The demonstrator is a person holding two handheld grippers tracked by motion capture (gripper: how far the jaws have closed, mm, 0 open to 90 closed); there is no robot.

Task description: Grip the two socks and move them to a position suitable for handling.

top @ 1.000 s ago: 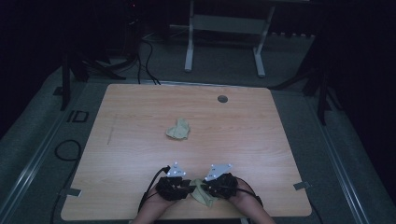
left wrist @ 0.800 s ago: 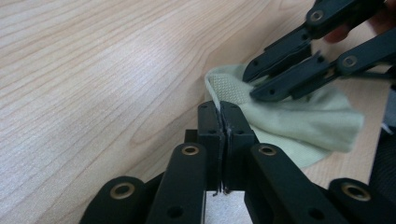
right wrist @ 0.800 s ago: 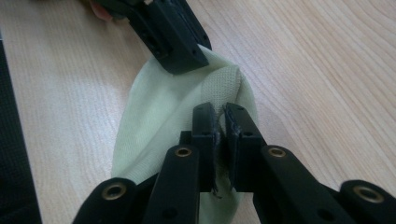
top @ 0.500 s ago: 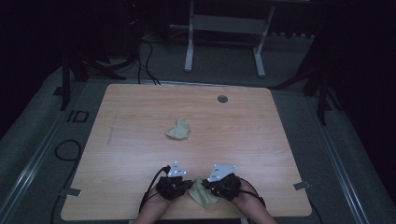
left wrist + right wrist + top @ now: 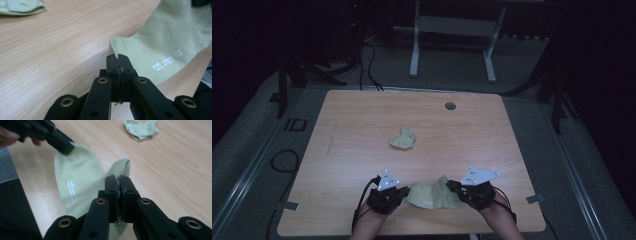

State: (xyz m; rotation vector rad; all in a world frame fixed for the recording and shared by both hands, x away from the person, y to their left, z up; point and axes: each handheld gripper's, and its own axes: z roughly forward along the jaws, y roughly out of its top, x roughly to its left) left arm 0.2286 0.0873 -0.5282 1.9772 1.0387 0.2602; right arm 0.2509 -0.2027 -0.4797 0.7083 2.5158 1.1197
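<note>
A pale green sock hangs stretched between my two grippers near the table's front edge. My left gripper is shut on one edge of it; in the left gripper view the jaws pinch the sock's hem, with white lettering showing on the fabric. My right gripper is shut on the ribbed cuff end, seen close in the right gripper view with the sock running to the left gripper. A second matching sock lies crumpled mid-table.
The wooden table has a round cable hole at the back. Cables lie on the floor to the left, and a white frame's legs stand behind the table. The second sock lies beyond the right gripper.
Both hands have lifted and drawn apart, the right one farther. The sock, bunched between the grippers before, is now spread out between them.
</note>
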